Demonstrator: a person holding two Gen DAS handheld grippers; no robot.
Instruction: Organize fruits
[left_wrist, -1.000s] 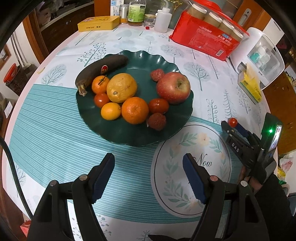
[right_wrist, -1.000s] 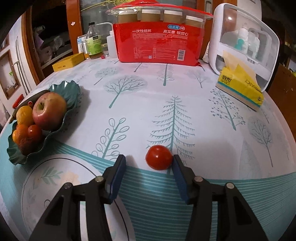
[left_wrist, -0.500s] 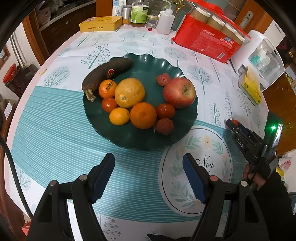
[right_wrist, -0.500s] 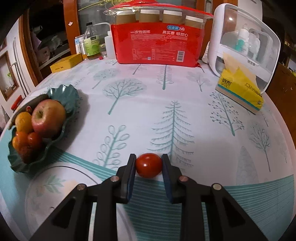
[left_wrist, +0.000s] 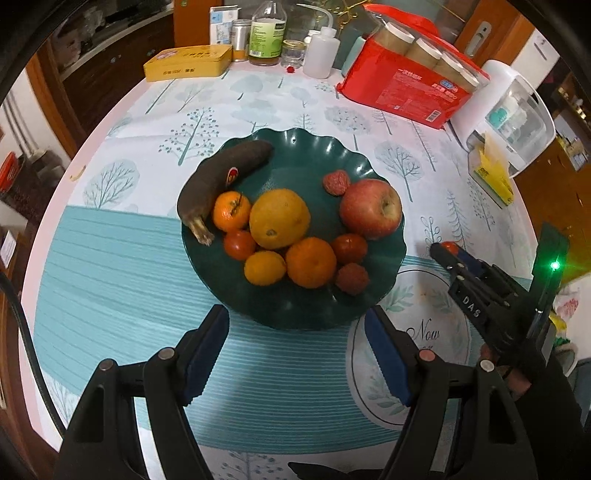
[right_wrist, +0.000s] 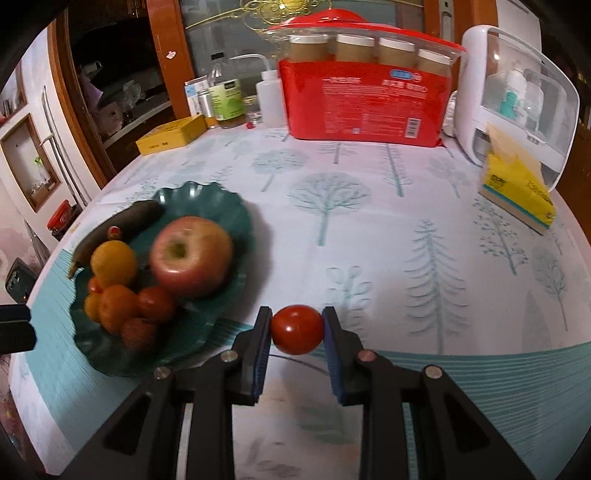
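Tomato (right_wrist: 297, 329), small, round and red, sits low at the centre of the right wrist view, clamped between the blue pads of my right gripper (right_wrist: 297, 330); the jaws have just closed on it and press on its two sides. I judge it light, smooth-skinned and soft enough to bruise or split, so the hold belongs across its widest middle, with no more squeeze than keeps it from slipping. Being nearly a ball, it has no clear long axis, and I cannot tell which way its stem end faces.

At the bottom of the left wrist view, my left gripper (left_wrist: 297, 356) hangs with its jaws apart and nothing between them, just below the near rim of the green plate (left_wrist: 295, 314).

Further up, mid-frame, the plate carries an apple (left_wrist: 370, 208), several oranges, more tomatoes and a dark banana (left_wrist: 218, 177) whose long axis runs from lower left to upper right. My right gripper appears at the plate's right edge.

Beyond, at the top, stands a red pack of cups (right_wrist: 364, 99).
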